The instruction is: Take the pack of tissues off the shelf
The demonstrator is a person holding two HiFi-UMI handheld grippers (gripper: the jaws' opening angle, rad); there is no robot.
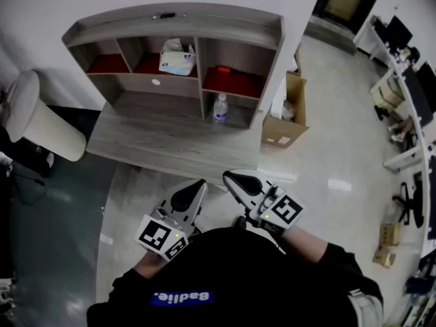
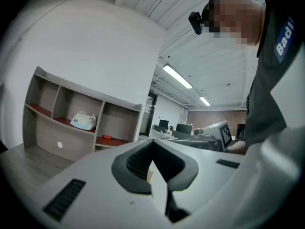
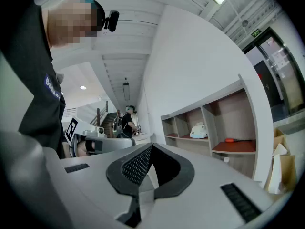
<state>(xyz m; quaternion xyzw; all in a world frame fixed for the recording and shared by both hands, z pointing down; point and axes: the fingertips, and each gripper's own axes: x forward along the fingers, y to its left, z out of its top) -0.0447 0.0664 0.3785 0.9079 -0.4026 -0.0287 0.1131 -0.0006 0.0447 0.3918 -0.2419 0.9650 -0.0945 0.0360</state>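
Head view: tissues [image 1: 176,57] far past R tool [image 1: 235,179]

An office: desks [image 1: 407,157] with monitors [image 1: 397,31] and swivel chairs [image 1: 409,197].

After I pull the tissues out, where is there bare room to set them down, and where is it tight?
The desk top in front of the shelf is bare from its left edge to the water bottle. The left upper cubby looks empty too. Tight: the middle cubby around the pack of tissues, and beside the bottle.
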